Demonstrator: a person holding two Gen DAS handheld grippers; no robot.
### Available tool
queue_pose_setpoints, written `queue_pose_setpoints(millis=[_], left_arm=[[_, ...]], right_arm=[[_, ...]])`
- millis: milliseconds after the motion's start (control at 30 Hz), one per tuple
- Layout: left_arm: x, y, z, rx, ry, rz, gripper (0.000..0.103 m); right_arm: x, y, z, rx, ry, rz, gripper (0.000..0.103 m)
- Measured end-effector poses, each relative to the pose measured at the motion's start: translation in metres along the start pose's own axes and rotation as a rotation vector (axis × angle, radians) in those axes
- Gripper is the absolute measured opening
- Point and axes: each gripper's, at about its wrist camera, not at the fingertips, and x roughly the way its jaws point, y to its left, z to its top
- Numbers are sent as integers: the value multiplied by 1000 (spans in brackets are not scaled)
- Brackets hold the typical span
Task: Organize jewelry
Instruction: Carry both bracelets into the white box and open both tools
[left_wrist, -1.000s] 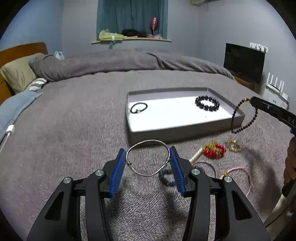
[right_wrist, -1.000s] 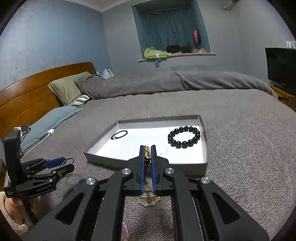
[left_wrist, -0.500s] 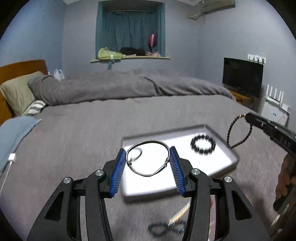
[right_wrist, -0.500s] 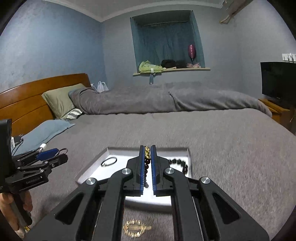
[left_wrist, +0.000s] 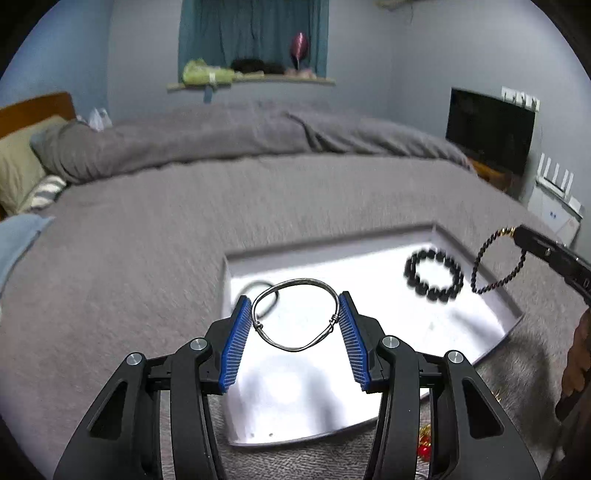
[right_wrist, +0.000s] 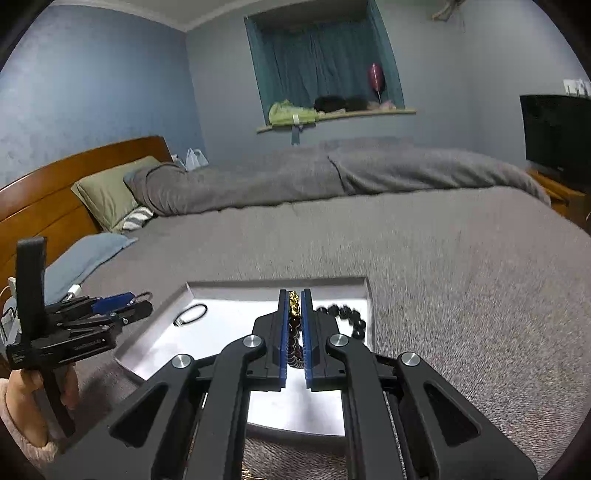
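- Left tool (left_wrist: 295, 325): jaws part-way apart, pads braced on both sides of the silver wire bangle (left_wrist: 295, 317). Bangle is held clear of any surface, over the near-left part of the grey tray (left_wrist: 515, 318).
- Right tool (right_wrist: 294, 328): clamped tight on the gold charm of the dark bead strand (right_wrist: 294, 343); strand hangs below the tips, over the tray's right half.
- Already in tray: black cord loop (right_wrist: 192, 314) back-left, chunky black bead bracelet (left_wrist: 434, 275) back-right. Tray sits on the bed (left_wrist: 147, 229).
- Step in hand, as I read it: carry both pieces in and set them down.
- Doing it well:
  - Lower the bangle onto bare white floor nearer than the cord loop, then spread the jaws; dropped from height, a rigid ring would likely bounce or roll.
  - Strand is limp: let the bottom beads touch first, then release so it coils clear of the chunky bracelet.
  - Keep the two tools well apart.
- Loose pieces visible on the blanket (left_wrist: 424, 448) near the front wall, so likely more trips.
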Motion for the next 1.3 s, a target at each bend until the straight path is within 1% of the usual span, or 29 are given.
queue_pose_setpoints(millis=[100, 167, 267, 433, 500, 600, 833, 1000, 1167, 1233, 1300], left_arm=[[14, -1, -6, 13, 59, -4, 50], [19, -1, -11, 31, 85, 18, 50], [27, 2, -15, 32, 134, 19, 50], [36, 6, -23, 40, 186, 30, 50], [37, 6, -24, 46, 190, 36, 50], [37, 6, -25, 50, 191, 38, 50], [40, 7, -26, 47, 199, 26, 50], [41, 6, -27, 50, 203, 27, 50], [39, 6, -27, 49, 195, 25, 52], [38, 6, -27, 47, 187, 21, 55], [35, 4, -27, 54, 174, 23, 59]], right_arm=[[5, -5, -5, 20, 40, 16, 6], [9, -5, -9, 19, 76, 6, 6], [16, -7, -17, 28, 133, -16, 6], [26, -2, -25, -11, 207, -31, 6], [30, 1, -29, -27, 226, -22, 6], [34, 3, -35, -55, 246, -30, 6], [44, 1, -44, -62, 293, -43, 6], [44, 4, -46, -88, 302, -64, 6], [44, 3, -46, -82, 302, -63, 6], [42, 3, -44, -72, 288, -52, 8], [38, 5, -41, -66, 264, -40, 14]])
